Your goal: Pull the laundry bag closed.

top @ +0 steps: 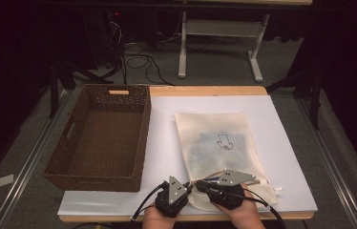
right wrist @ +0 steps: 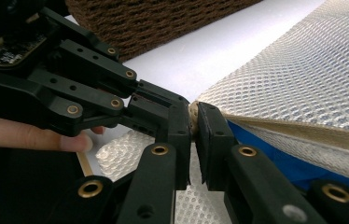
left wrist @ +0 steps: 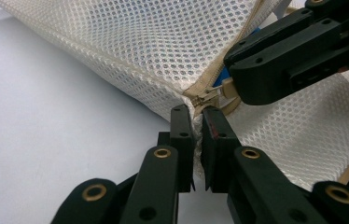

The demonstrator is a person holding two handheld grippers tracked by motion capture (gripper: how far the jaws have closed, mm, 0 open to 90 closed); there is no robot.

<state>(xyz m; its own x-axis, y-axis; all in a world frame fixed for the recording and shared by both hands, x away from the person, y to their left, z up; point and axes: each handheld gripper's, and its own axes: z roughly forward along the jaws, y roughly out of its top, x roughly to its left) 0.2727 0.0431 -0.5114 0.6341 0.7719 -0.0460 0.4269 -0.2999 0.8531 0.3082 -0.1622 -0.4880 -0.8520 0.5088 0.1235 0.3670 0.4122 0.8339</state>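
Mesh bag (top: 219, 152) on table, zipper corner pinched by both hand-held grippers (top: 192, 187).

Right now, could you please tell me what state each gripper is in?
Left gripper: shut on the mesh bag at its zipper corner.
Right gripper: shut on the bag's edge by the zipper end.

From above, the scene is dim; the room beyond the far table edge falls into near black. The white rectangular table sheet (top: 281, 157) is the brightest surface, evenly lit, without hard glare. The high view is soft and grainy. Along my jaws, the cream mesh zip bag (left wrist: 163, 51) is sharp, while my nearest black linkages blur slightly.
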